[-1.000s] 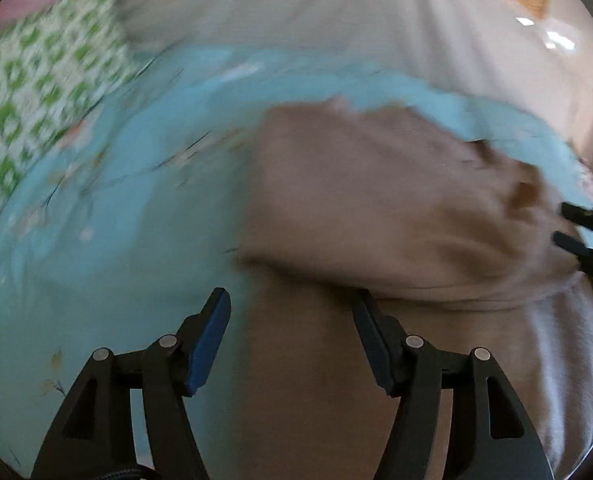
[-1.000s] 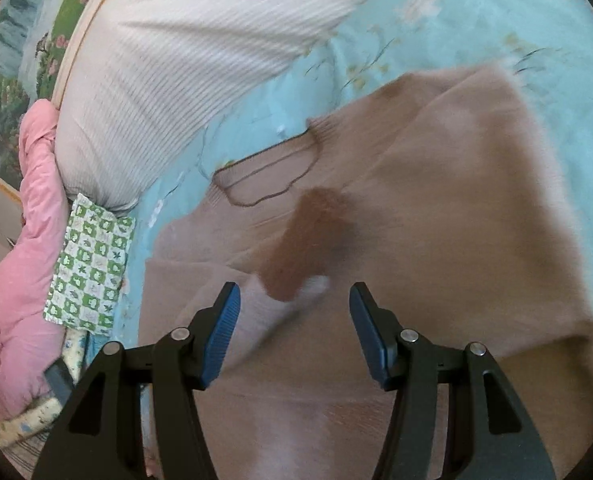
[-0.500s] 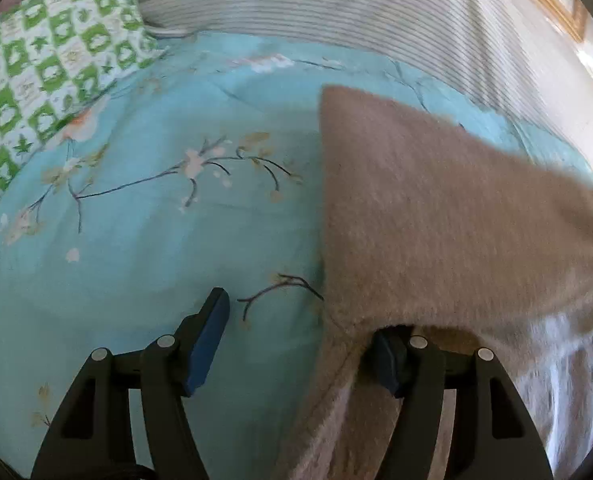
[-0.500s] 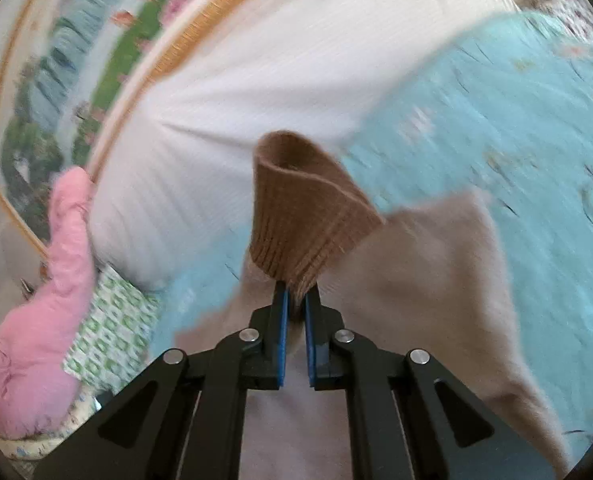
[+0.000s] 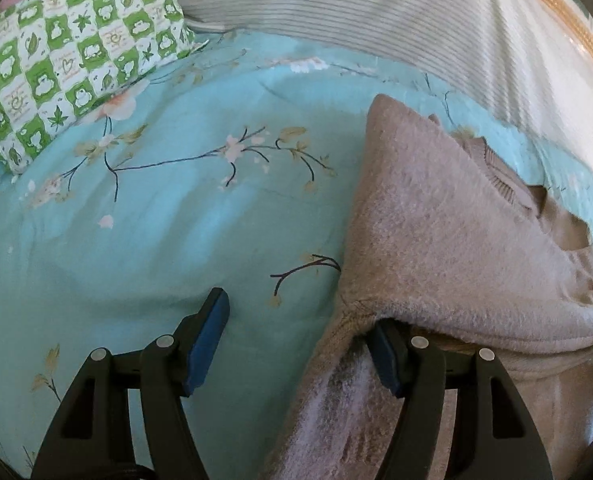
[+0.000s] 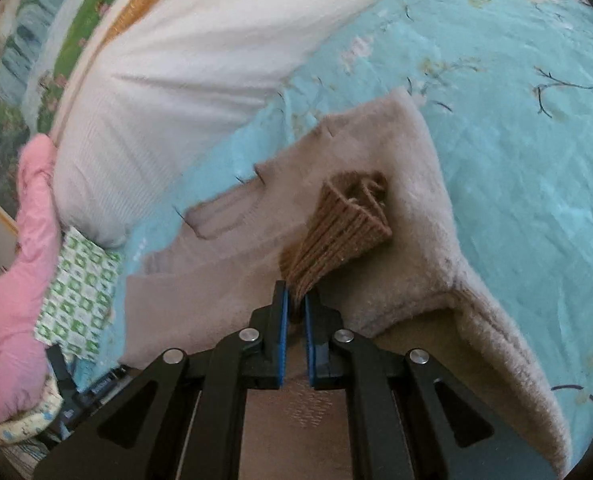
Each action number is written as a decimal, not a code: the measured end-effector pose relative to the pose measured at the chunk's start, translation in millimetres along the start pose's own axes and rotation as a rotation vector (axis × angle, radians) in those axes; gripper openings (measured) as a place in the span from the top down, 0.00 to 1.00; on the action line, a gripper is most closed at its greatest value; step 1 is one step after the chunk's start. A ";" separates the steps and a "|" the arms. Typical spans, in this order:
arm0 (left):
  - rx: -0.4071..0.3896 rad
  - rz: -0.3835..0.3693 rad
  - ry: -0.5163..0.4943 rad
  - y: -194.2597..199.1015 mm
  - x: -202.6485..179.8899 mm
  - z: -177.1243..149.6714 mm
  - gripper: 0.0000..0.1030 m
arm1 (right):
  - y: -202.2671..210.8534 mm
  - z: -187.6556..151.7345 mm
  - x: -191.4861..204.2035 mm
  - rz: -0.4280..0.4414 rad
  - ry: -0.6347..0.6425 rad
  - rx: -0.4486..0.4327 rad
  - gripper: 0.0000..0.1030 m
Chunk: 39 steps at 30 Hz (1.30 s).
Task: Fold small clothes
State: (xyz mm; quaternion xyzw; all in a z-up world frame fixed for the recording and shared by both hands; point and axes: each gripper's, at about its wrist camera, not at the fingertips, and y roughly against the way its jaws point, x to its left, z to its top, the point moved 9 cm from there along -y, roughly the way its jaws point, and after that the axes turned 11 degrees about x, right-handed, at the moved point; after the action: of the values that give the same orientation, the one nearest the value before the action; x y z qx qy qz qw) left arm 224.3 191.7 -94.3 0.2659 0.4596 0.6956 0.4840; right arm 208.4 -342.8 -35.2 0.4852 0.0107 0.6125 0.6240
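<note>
Centrally, a fuzzy beige knitted sweater (image 6: 412,216) lies on a turquoise bedsheet printed with flowering branches (image 5: 144,240), one side folded over its body. Right gripper (image 6: 296,300): blue-padded jaws closed on the ribbed brown cuff (image 6: 344,232) of the sweater's sleeve, held just above the garment. Left gripper (image 5: 296,340): jaws spread wide, gripping nothing; its right finger sits under the sweater's folded edge, its left finger over bare sheet. Beyond the sweater, a white ribbed pillow or bolster (image 6: 200,64) lies along the head of the bed. Beside it rest a green-and-white checked cushion (image 5: 68,60) and a pink padded quilt (image 6: 16,280). A framed landscape picture (image 6: 36,40) stands behind.
</note>
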 end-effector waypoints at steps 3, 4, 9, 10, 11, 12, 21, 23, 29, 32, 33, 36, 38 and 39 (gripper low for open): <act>0.003 -0.009 -0.018 0.8 -2.2 -1.4 0.33 | -0.7 -3.0 -3.2 -0.016 0.007 0.007 0.92; 0.006 -0.015 -0.020 0.5 -1.2 -1.6 0.32 | 0.6 -4.0 -4.6 -0.022 0.005 0.006 0.92; 0.019 -0.025 -0.031 -2.5 -0.3 -2.4 0.28 | -0.8 -8.5 -10.4 -0.041 -0.012 0.024 0.92; 0.020 -0.022 -0.035 -3.2 -0.7 -2.3 0.28 | 0.6 -8.9 -10.7 -0.047 -0.016 0.022 0.92; 0.021 -0.022 -0.038 -3.8 -0.9 -2.3 0.28 | 1.2 -9.7 -10.5 -0.052 -0.018 0.024 0.92; 0.021 -0.023 -0.039 -4.1 -0.8 -2.2 0.27 | 2.2 -10.8 -10.6 -0.054 -0.023 0.031 0.92; 0.006 -0.005 -0.043 -4.9 -2.1 -3.6 0.25 | 37.8 -7.0 65.3 -0.135 0.146 -0.027 0.51; 0.004 -0.010 -0.042 -4.9 -1.8 -4.2 0.24 | 8.0 3.7 120.7 0.073 0.214 0.065 0.47; -0.006 -0.057 -0.029 -4.5 0.0 -5.7 0.22 | -114.9 27.5 240.1 0.363 0.339 0.408 0.39; -0.010 -0.088 -0.018 -4.2 1.0 -5.8 0.21 | -182.4 30.0 256.8 0.275 0.385 0.547 0.38; -0.013 -0.095 -0.015 -3.8 1.2 -5.5 0.20 | -199.0 24.3 259.0 0.250 0.408 0.597 0.38; -0.022 -0.117 -0.002 -3.2 1.5 -5.5 0.20 | -229.3 11.8 272.0 0.284 0.432 0.706 0.38; -0.024 -0.121 -0.001 -3.5 1.0 -5.4 0.19 | -243.1 -2.4 284.3 0.353 0.441 0.774 0.36; -0.025 -0.123 0.000 -3.7 0.6 -5.1 0.19 | -248.1 -8.2 290.7 0.383 0.441 0.800 0.36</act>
State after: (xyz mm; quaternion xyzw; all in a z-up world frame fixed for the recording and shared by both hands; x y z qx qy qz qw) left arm 221.5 190.7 -99.9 0.2310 0.4663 0.6703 0.5291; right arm 463.0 -57.9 -24.1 0.5387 0.2873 0.7522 0.2479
